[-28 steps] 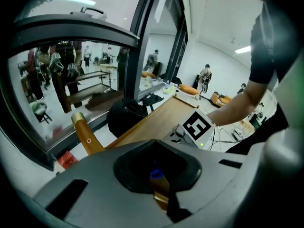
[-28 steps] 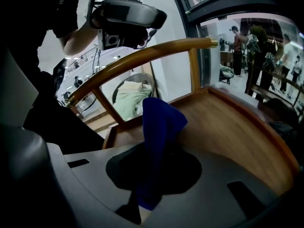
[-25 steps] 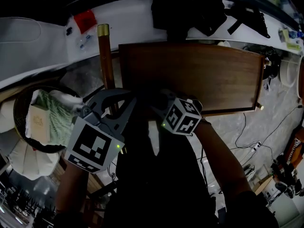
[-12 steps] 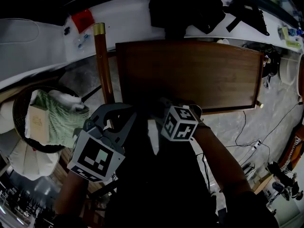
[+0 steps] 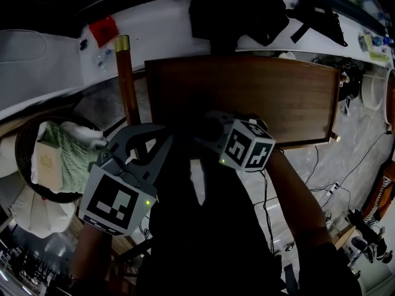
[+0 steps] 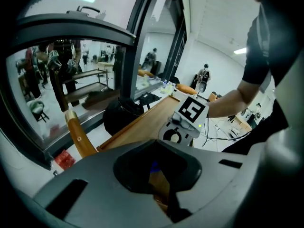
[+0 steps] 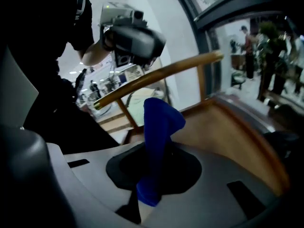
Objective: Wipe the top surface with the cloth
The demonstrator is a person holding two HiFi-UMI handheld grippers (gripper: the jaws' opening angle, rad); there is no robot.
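Observation:
The brown wooden table top (image 5: 259,91) lies ahead of me in the head view. My right gripper (image 5: 208,127) hovers at its near edge, towards the left end, shut on a blue cloth (image 7: 159,132). The cloth stands up in a fold from between the jaws, over the wooden top (image 7: 223,132). My left gripper (image 5: 165,142) hangs just left of the right one, off the table's near left corner, with its jaws closed together and nothing held (image 6: 154,144). In the head view the cloth is lost in shadow.
A wooden chair rail (image 5: 126,79) runs along the table's left side. A round basket (image 5: 28,165) with green fabric sits on the floor at far left. A black bag (image 5: 241,11) lies behind the table on a white ledge. Cables (image 5: 327,184) trail on the floor at right.
Both grippers stay near the table's front left corner. The right one has shifted slightly right, the left one slightly down and left. The cloth stays held.

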